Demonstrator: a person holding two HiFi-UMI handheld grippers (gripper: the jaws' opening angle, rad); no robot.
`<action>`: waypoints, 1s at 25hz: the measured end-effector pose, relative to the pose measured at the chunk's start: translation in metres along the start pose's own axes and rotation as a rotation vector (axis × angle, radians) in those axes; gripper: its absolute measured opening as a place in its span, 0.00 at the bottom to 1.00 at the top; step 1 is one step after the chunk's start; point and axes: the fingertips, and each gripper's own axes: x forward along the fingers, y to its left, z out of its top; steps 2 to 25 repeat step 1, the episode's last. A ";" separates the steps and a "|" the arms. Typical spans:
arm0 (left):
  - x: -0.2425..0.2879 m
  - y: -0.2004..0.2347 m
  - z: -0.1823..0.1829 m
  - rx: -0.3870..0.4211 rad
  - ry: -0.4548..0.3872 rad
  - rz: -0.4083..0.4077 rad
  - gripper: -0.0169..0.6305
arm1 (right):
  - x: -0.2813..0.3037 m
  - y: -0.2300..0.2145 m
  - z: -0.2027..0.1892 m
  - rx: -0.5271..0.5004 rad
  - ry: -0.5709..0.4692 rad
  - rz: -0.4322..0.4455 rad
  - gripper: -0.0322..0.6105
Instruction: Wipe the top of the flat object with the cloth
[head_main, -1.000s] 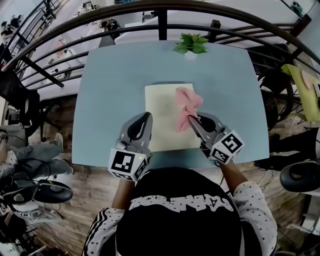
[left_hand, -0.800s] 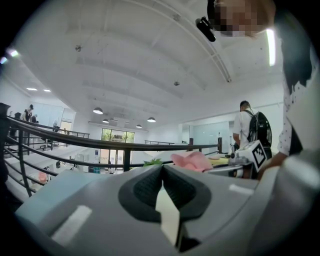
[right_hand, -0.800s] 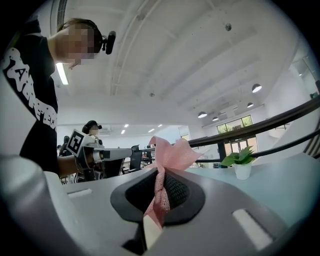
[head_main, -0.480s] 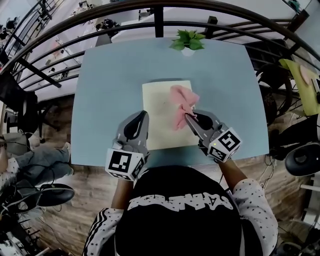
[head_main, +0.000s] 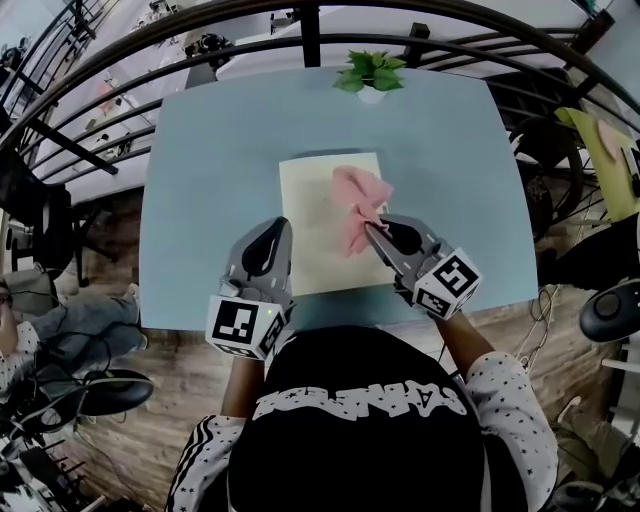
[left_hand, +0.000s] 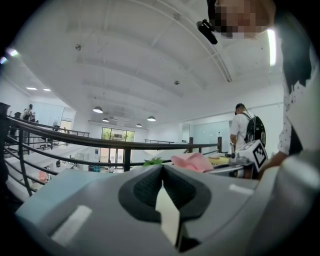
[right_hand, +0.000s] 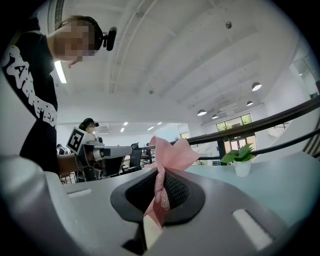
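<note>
A flat cream sheet (head_main: 318, 215) lies in the middle of the light blue table (head_main: 200, 170). A crumpled pink cloth (head_main: 358, 203) rests on the sheet's right half. My right gripper (head_main: 369, 228) is shut on the cloth's near end; in the right gripper view the pink cloth (right_hand: 167, 160) is pinched between the jaws (right_hand: 160, 187). My left gripper (head_main: 277, 226) is shut with its tip on the sheet's left edge, and the cream sheet (left_hand: 167, 212) shows clamped between its jaws (left_hand: 162, 175). The cloth (left_hand: 192, 162) appears beyond them.
A small potted plant (head_main: 371, 74) stands at the table's far edge. A dark metal railing (head_main: 250, 45) curves behind the table. A black chair (head_main: 545, 170) is at the right. Another person (left_hand: 245, 131) stands in the background.
Both grippers and the cloth keep their places on the sheet; only the head view has shifted a little, so everything sits slightly higher and further left.
</note>
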 end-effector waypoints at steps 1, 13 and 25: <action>-0.001 0.001 0.000 0.001 -0.003 0.001 0.03 | 0.001 0.001 -0.001 -0.001 0.000 0.001 0.09; -0.001 0.001 0.000 0.001 -0.003 0.001 0.03 | 0.001 0.001 -0.001 -0.001 0.000 0.001 0.09; -0.001 0.001 0.000 0.001 -0.003 0.001 0.03 | 0.001 0.001 -0.001 -0.001 0.000 0.001 0.09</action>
